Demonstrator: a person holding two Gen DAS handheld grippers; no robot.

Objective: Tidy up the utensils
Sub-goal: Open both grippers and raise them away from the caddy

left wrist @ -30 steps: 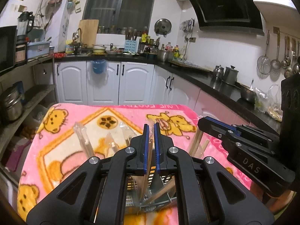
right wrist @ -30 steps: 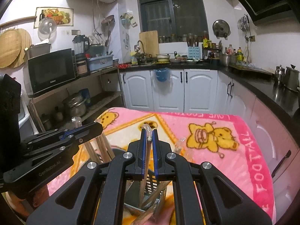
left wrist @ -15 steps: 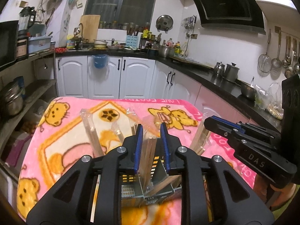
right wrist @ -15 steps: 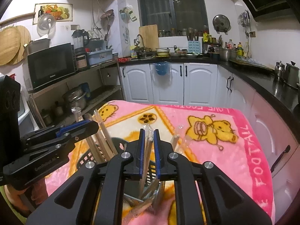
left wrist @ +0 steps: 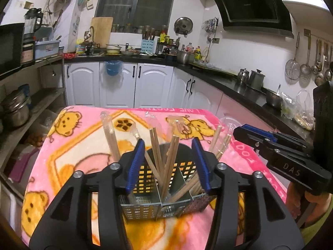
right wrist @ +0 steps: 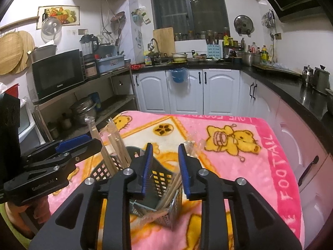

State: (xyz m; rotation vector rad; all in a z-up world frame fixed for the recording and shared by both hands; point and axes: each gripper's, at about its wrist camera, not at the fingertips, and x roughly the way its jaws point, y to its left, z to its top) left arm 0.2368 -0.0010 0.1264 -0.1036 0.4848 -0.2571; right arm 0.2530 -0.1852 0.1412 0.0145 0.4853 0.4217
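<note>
Two grippers hang over one perforated metal caddy that stands on a pink bear-print blanket; the left gripper has its blue-padded jaws apart and opening, and wooden chopsticks rise in the gap between them, though no pad presses on any stick; straight beyond its fingertips the caddy's dark far wall shows, and its lower body is cut off behind the black frame of the tool; more chopsticks lean out past the left pad and past the right pad, some with clear wrappers at their tips, hard to count where they cross; the right gripper also stands with jaws apart and opening; between them I see the grid of the caddy and a few sticks slanting low in the compartment below, none touched by the pads; a wrapped bundle pokes up just behind its right fingertip, its lower half hidden; off to its left the other tool's black body covers the bases of a leaning cluster of sticks; a person's hand under that tool is mostly out of sight; whether the sticks at the caddy's bottom lie loose or wrapped I cannot tell; the blanket's near edge is lost under both frames.
</note>
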